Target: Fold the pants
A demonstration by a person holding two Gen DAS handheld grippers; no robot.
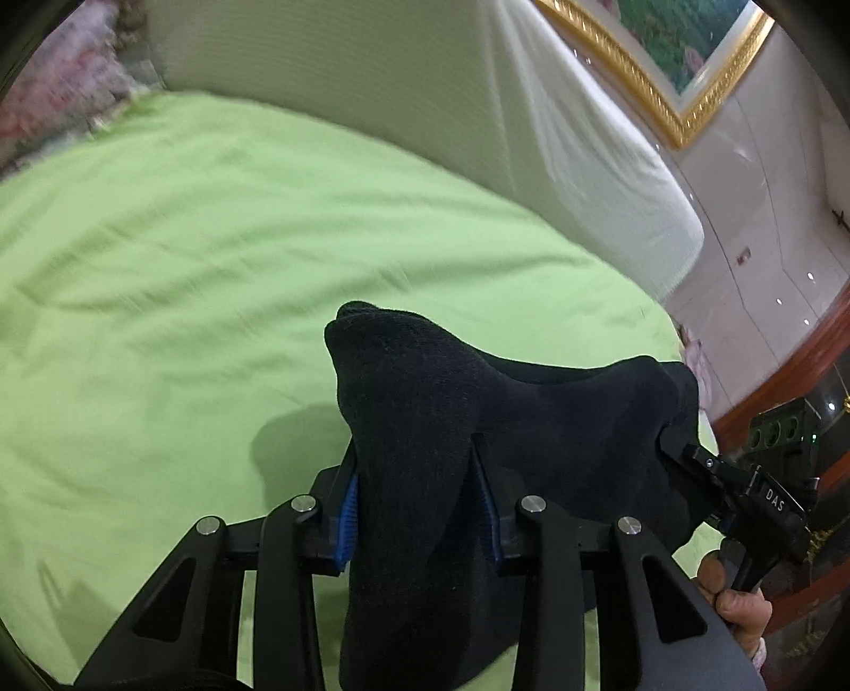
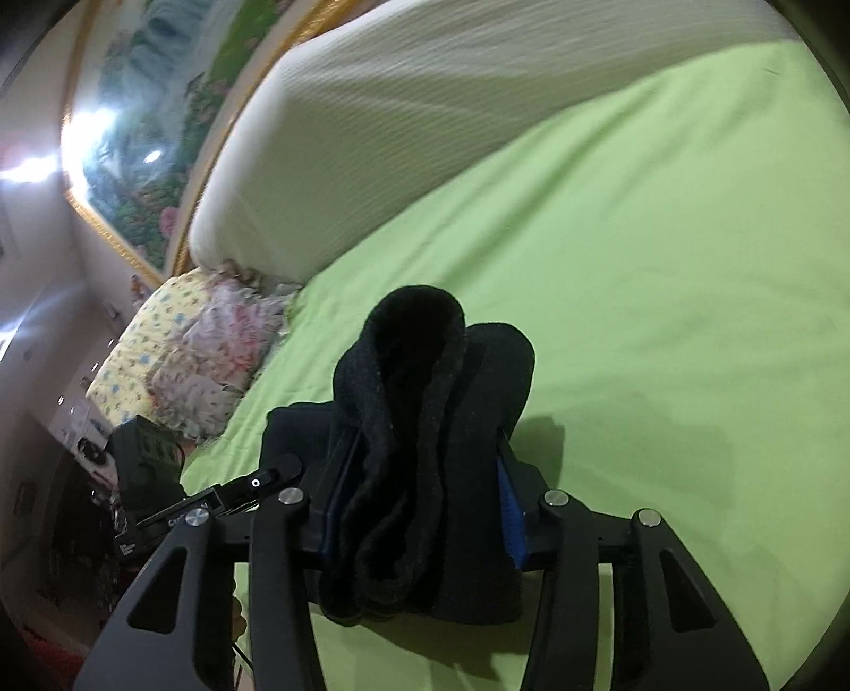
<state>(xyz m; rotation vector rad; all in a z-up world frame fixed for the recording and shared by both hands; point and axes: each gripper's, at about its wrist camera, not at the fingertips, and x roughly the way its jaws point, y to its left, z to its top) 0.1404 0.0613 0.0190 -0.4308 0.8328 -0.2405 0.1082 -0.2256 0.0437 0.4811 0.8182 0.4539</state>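
The black pants [image 1: 425,425] are held up above a green bed sheet [image 1: 186,266]. My left gripper [image 1: 417,510] is shut on a bunched edge of them, the cloth rising between its blue-padded fingers. The other end stretches right to my right gripper [image 1: 685,452], which is shut on it. In the right wrist view my right gripper [image 2: 419,510] is shut on a thick folded bunch of the pants [image 2: 425,404]. The left gripper [image 2: 265,478] shows at the left, clamped on the same cloth.
A white padded headboard [image 1: 372,79] runs along the far side of the bed. Flowered pillows [image 2: 186,361] lie at the bed's corner. A gold-framed painting [image 1: 664,48] hangs on the wall behind. The sheet [image 2: 664,266] lies flat with slight wrinkles.
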